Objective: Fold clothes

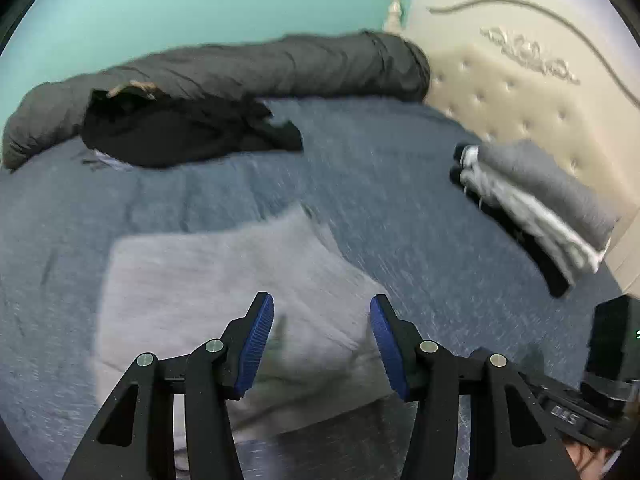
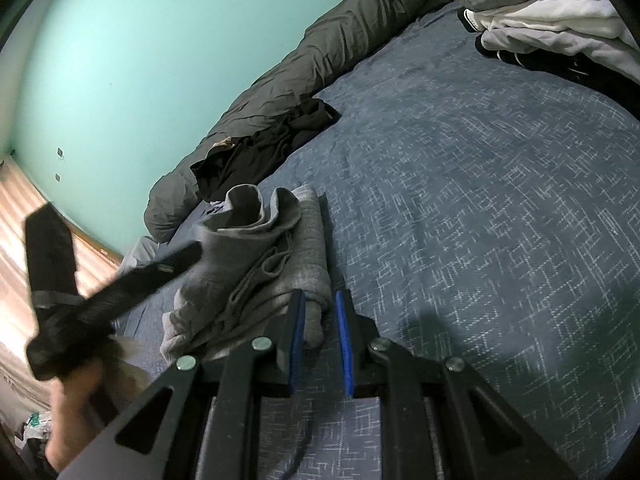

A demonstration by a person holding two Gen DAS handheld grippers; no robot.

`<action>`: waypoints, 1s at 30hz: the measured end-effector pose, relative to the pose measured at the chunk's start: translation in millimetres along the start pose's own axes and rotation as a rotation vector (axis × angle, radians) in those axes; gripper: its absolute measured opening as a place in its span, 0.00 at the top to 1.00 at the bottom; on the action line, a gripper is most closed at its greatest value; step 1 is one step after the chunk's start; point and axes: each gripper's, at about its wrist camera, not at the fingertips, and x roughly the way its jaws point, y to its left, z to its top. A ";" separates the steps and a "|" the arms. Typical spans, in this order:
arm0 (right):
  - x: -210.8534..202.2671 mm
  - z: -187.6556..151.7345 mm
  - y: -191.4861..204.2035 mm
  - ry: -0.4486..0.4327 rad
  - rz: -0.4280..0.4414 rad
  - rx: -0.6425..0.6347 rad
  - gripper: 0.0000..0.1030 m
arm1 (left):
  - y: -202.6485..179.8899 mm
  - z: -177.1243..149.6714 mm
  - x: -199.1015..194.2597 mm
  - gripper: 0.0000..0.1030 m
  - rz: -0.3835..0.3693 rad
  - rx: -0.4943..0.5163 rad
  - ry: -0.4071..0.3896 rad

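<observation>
Right wrist view shows the right gripper point(image 2: 320, 316) with its fingers pinching the grey pants point(image 2: 256, 264) on the bed point(image 2: 460, 200) to hold the fold, while the left gripper point(image 1: 322, 344) is let go, fingers apart.

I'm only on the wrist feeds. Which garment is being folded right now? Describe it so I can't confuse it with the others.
On the blue bedspread, look at the near edge, right in front of the right gripper. The light grey sweatpants lie there partly folded, drawstrings loose on top. The crumpled black clothes lie farther back by the dark rolled duvet, and the folded stack lies by the headboard.
</observation>
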 end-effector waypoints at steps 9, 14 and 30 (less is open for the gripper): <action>3.4 3.1 8.4 -0.009 0.012 -0.011 0.85 | 82.8 -23.2 -10.2 0.47 0.150 -0.102 0.049; 10.4 2.1 14.9 -0.003 0.013 -0.024 0.85 | 104.9 -56.8 -12.9 0.47 0.189 -0.118 0.051; 24.5 -19.0 103.7 -0.003 0.102 -0.248 0.71 | 125.2 -95.9 -28.6 0.47 0.020 -0.153 0.028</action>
